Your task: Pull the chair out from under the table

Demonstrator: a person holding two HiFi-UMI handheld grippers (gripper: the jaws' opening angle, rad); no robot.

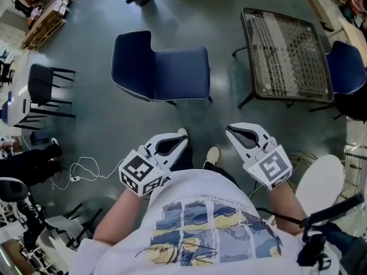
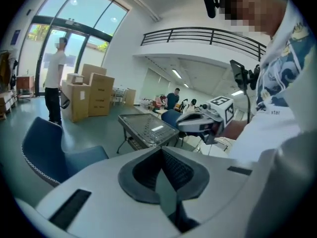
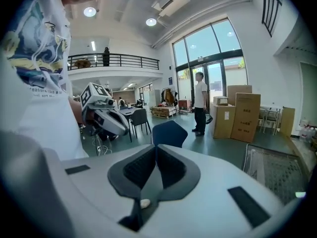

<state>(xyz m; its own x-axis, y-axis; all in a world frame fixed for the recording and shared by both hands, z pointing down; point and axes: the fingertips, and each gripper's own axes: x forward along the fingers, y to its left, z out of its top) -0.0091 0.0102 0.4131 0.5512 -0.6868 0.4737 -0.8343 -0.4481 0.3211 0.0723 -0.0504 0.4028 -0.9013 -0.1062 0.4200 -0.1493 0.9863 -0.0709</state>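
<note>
Right under the camera is the white printed shirt (image 1: 212,228), with both tools hovering just ahead of it, close to the body. The left hand-held gripper (image 1: 181,138) is closed tight, pads meeting, with nothing between them. The right hand-held gripper (image 3: 157,175) is the same, jaws pressed together and empty. One shoe (image 1: 213,153) pokes out on the floor between them.

Further out, the blue chair (image 1: 163,67) stands on open floor, backrest to the picture's left and seat facing right. It is well apart from the tabletop (image 1: 287,56), with bare floor between, and no part of the seat lies beneath it.

By my read, the pull itself looks finished: the chair is out and neither tool is touching it. If more clearance were wanted, the next move would call for opening a jaw first, reaching forward across that gap, and taking the backrest edge before drawing it back.

As for what can't be read, most of the chair's legs are hidden under its seat. A second blue chair (image 1: 348,67) sits at the tabletop's far right side, cut by the frame edge, and I cannot tell whether it is tucked under. In each gripper view, the tool's own grey body fills the lower half.
</note>
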